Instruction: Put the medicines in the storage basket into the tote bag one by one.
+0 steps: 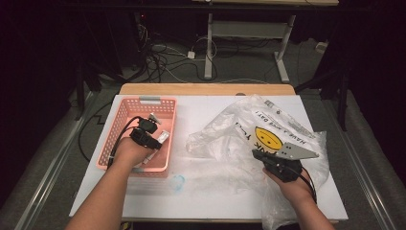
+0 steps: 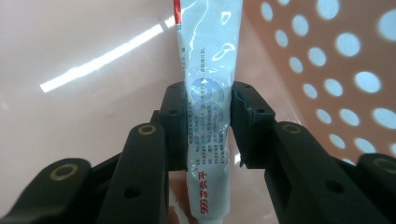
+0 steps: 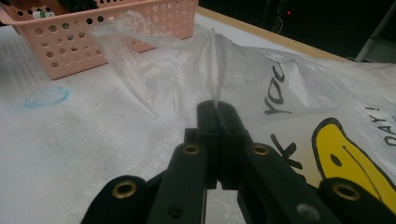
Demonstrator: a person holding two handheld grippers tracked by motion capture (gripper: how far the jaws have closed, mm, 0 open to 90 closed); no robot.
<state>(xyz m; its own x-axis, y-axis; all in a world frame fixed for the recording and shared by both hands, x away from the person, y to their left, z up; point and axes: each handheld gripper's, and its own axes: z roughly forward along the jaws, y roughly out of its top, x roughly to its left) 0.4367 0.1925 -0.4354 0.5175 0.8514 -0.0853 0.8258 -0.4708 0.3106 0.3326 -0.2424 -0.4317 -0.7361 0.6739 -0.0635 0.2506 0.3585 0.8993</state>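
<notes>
Our left gripper's [image 2: 209,122] fingers [image 2: 175,123] clamp a pale blue ointment tube [image 2: 209,93] by its flat sides, jaws narrowed onto it, low inside the pink perforated basket [image 1: 125,112]. That basket sits near the table's [image 1: 201,111] left edge, and its holed wall rises just beside the tube. Small packets [image 1: 163,136] lie in the basket close to the gripper. Between basket and bag, a faint blue ring mark [image 1: 177,182] shows near the table's front edge. Farther right, our right gripper [image 3: 218,108] has its jaws closed on a pinched fold of the clear plastic bag [image 1: 249,129], whose yellow smiley print [image 1: 267,139] lies toward the table's right edge.
</notes>
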